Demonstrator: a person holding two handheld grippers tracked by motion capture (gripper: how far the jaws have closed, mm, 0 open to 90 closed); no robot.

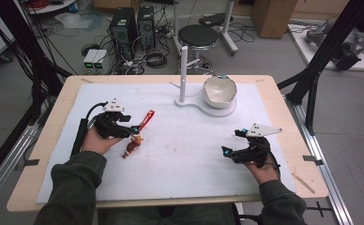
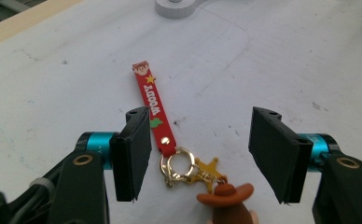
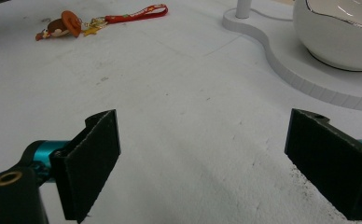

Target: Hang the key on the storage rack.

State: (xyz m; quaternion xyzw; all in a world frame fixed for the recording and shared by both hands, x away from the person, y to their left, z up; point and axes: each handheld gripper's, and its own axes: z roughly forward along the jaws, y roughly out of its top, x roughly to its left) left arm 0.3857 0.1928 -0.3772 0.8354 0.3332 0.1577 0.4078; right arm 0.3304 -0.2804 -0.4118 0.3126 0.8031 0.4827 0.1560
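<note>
Left gripper [image 2: 200,154]: jaws apart, straddling keychain's gold ring [image 2: 178,165], likely lined up to pinch it. Keychain [image 2: 153,105]: flat on white mat [image 2: 286,65], red strap running ahead. Right gripper [image 3: 202,163]: jaws apart, idle; bowl [image 3: 337,37] on stand far ahead.

My high view looks forward and down over the whole table [image 1: 49,140]. My left gripper view sits close above the keychain [image 2: 170,140], facing the white stand [image 2: 179,8]. My right gripper view looks low across the table; both share keychain and stand.
</note>
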